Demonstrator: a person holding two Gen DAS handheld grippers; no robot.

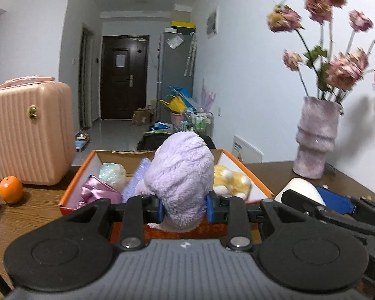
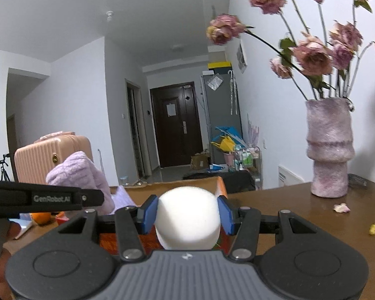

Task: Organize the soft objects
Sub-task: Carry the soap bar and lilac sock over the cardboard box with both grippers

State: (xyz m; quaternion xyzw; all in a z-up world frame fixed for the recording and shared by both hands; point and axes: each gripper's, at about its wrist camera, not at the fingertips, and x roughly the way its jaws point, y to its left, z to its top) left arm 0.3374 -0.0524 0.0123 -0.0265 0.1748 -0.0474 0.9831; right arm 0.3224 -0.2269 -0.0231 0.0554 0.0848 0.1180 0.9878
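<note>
Left gripper (image 1: 185, 206) jaws pinch lilac plush (image 1: 181, 175), held near-level above near edge of orange box (image 1: 73, 187). Right gripper (image 2: 187, 212) jaws pinch white foam (image 2: 187, 218), near-level, just beside box's right edge. Only left view shows box contents: yellow plush (image 1: 233, 181), pink bag (image 1: 100, 192). Only right view shows petal (image 2: 341, 208) on table (image 2: 287, 202) beside vase (image 2: 328, 147).

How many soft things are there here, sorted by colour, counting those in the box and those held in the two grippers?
Purple or lilac: 3 (fluffy towel in the left gripper, folded cloth, shiny pouch)
White: 1 (foam block in the right gripper)
Yellow: 1 (plush toy)
Pale wrapped bundle: 1
Total: 6
</note>
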